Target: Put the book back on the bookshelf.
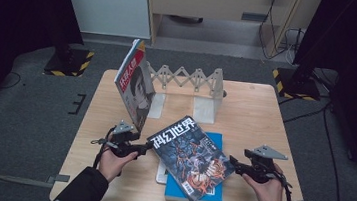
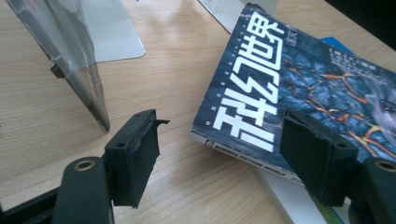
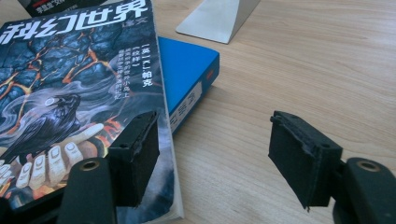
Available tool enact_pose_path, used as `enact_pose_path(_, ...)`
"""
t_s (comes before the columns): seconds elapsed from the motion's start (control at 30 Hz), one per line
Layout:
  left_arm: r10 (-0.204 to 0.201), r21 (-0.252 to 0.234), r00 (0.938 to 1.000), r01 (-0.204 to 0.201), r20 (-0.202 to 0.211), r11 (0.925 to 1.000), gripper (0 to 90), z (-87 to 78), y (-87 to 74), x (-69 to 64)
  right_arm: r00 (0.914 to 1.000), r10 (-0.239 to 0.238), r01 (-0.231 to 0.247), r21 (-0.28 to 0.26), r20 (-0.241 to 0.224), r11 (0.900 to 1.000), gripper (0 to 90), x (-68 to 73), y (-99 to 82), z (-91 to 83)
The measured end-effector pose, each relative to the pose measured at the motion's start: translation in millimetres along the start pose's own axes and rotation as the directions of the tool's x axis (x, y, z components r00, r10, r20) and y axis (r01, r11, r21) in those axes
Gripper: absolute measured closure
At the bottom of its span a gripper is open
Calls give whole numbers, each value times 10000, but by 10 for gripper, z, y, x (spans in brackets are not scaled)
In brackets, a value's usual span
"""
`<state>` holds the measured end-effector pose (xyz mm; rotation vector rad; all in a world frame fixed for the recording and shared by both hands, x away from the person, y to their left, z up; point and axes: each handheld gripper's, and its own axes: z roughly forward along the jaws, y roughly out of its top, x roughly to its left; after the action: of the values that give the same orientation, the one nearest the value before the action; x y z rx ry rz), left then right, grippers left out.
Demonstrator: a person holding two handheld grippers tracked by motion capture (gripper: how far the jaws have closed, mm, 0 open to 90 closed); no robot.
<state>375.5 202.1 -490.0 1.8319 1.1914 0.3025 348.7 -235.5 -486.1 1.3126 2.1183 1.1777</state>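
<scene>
– Two grippers at the dark magazine [image 1: 190, 157], one at each end. Held yet?

– Not held. Left gripper [image 1: 145, 147] has its fingers [image 2: 135, 163] spread: one over bare table [image 1: 265, 119], the other just above the cover, the spine corner between them. Nothing pinched.

– And the right gripper [image 1: 233, 162]?

– Same story. Fingers [image 3: 299, 158] apart, one over the cover's right edge, one over the wood. No pressure on the paper.

– Where exactly does the magazine sit?

– Near the middle of the table, flat on top of a blue book [image 3: 187, 70], skewed. Long axis from far left to near right, title at the far-left end. Overhangs the book on the left side.

– Which hand closer?

– Hard to separate. Left at the left corner by the spine and title, right at the opposite right corner. Both touching or nearly so; cannot tell which from the high view.

– Likely next step?

– Probably a lift and a stand-up in the rack [image 1: 189, 76] at the far side, next to the other magazine [image 1: 135, 83] already leaning upright at far left. Only a guess from the layout.

– What does that turn on?

– Fingers level with the cover now, side by side across each corner. Needs a roll of the wrist, or a slide under the overhanging left edge, to get one finger above and one below. Left corner looks the easier entry, clear of the book.
</scene>
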Motion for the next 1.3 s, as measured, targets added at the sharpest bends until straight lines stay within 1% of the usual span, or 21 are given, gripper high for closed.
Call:
enact_pose_path(0.03, -4, 51, 10000, 4, 16, 10000, 271, 10, -3, 10, 10000, -9, 9, 25, -45, 10000, 334, 9, -2, 6)
enact_pose_path(0.1, -239, -8, 9995, 239, 198, 9997, 265, 27, -11, 26, 9999, 22, -21, 121, -114, 9999, 334, 32, -7, 18)
enact_pose_path(0.2, -399, -37, 9983, 401, 421, 9992, 260, 61, -14, 47, 9998, 1, 4, 221, -204, 9998, 334, 54, -12, 39)
enact_pose_path(0.27, -613, -45, 9960, 617, 656, 9981, 258, 99, -7, 58, 9996, 13, -5, 305, -274, 9995, 334, 65, -15, 48)
enact_pose_path(0.3, -659, -51, 9951, 665, 731, 9978, 255, 119, -5, 60, 9996, -17, 26, 324, -281, 9995, 334, 67, -17, 53)
enact_pose_path(0.37, -614, 82, 9951, 610, 776, 9981, 251, 161, -7, 56, 9995, -18, 31, 412, -330, 9991, 334, 74, -22, 60)
enact_pose_path(0.43, -622, 401, 9950, 591, 787, 9974, 246, 206, -24, 54, 9994, -3, 19, 455, -360, 9990, 334, 82, -27, 70)
enact_pose_path(0.5, -627, 606, 9946, 578, 823, 9965, 246, 252, -41, 54, 9990, -40, 66, 573, -455, 9983, 334, 85, -33, 81)
enact_pose_path(0.57, -874, 709, 9899, 798, 1112, 9943, 236, 292, -49, 63, 9989, 58, -32, 546, -472, 9985, 336, 96, -41, 95)
enact_pose_path(0.6, -1000, 721, 9874, 917, 1229, 9932, 234, 309, -50, 62, 9988, 29, -3, 537, -483, 9986, 335, 95, -41, 97)
enact_pose_path(0.67, -1097, 778, 9826, 989, 1498, 9921, 234, 341, -52, 69, 9990, -5, 28, 523, -456, 9986, 337, 97, -43, 98)
enact_pose_path(0.77, -1261, 838, 9744, 1121, 1864, 9902, 228, 389, -59, 73, 9989, 101, -76, 535, -460, 9985, 337, 98, -49, 98)
enact_pose_path(0.83, -1385, 863, 9696, 1233, 2016, 9886, 228, 419, -60, 71, 9988, 64, -38, 547, -478, 9985, 337, 93, -53, 98)
enact_pose_path(0.9, -1503, 904, 9664, 1340, 2086, 9869, 226, 435, -54, 79, 9988, 78, -53, 517, -484, 9986, 338, 89, -57, 100)
enact_pose_path(1.0, -1714, 884, 9628, 1560, 2090, 9838, 266, 420, -45, 100, 9987, 101, -75, 500, -509, 9987, 338, 89, -61, 100)
enact_pose_path(1.07, -1735, 807, 9631, 1600, 2059, 9838, 312, 390, -31, 114, 9987, 100, -74, 502, -508, 9987, 339, 89, -63, 101)
enact_pose_path(1.13, -1790, 713, 9603, 1674, 2140, 9833, 364, 332, 11, 115, 9989, 44, -20, 503, -475, 9987, 341, 90, -66, 102)
enact_pose_path(1.2, -2055, 551, 9499, 1981, 2354, 9786, 425, 254, 47, 104, 9992, -76, 96, 507, -396, 9987, 345, 91, -69, 100)
enact_pose_path(1.23, -2110, 590, 9468, 2027, 2431, 9775, 444, 218, 57, 96, 9993, -106, 125, 511, -361, 9986, 347, 90, -72, 98)
enact_pose_path(1.27, -2049, 658, 9484, 1946, 2422, 9787, 466, 190, 61, 81, 9994, -92, 110, 517, -342, 9986, 347, 88, -75, 97)
enact_pose_path(1.3, -1939, 762, 9519, 1807, 2372, 9806, 483, 171, 56, 65, 9994, -99, 115, 518, -321, 9986, 348, 85, -78, 95)
